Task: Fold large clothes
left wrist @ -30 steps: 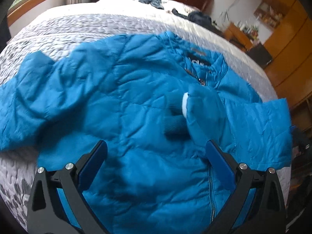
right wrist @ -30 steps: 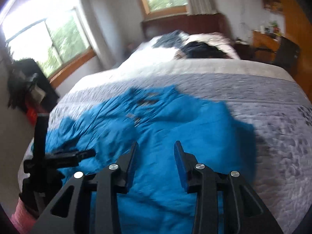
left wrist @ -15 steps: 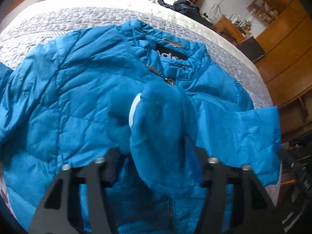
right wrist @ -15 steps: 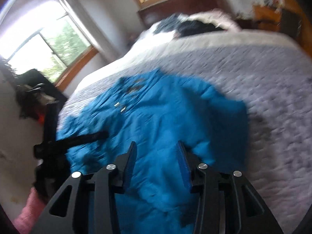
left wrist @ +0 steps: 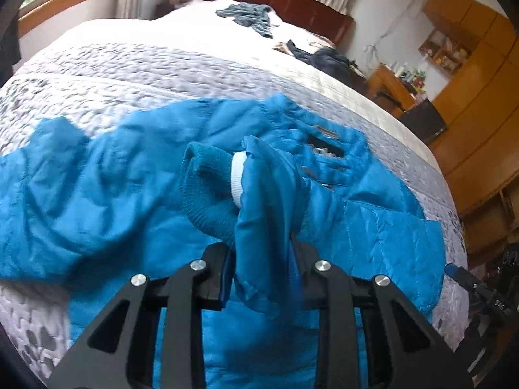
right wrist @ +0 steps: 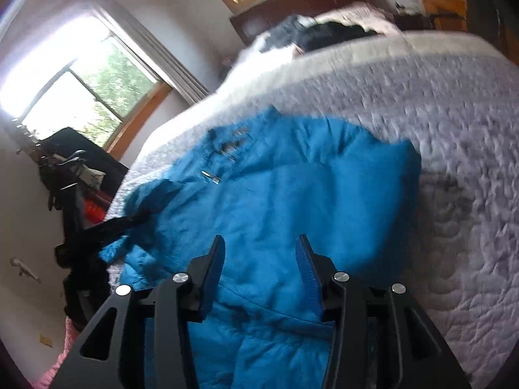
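Observation:
A blue quilted jacket (left wrist: 107,194) lies front up on the grey quilted bed (left wrist: 129,74). My left gripper (left wrist: 261,259) is shut on the jacket's sleeve (left wrist: 269,207) just behind its ribbed cuff (left wrist: 207,191), holding it raised above the jacket's chest. The other sleeve (left wrist: 48,142) stretches out to the left. In the right wrist view the jacket (right wrist: 292,188) fills the middle, and my right gripper (right wrist: 259,272) hovers open over its lower part with nothing between the fingers. The left gripper (right wrist: 97,230) appears there at the left, blurred.
Dark clothes (left wrist: 327,60) and a grey garment (left wrist: 249,16) lie near the headboard. Wooden cabinets (left wrist: 470,97) stand right of the bed. A black stand with cluttered items (right wrist: 65,168) sits under the windows (right wrist: 87,97). Bare quilt (right wrist: 454,162) spreads right of the jacket.
My left gripper went from wide open to shut on the sleeve and lifted it. My right gripper swung rightward above the jacket, still open.

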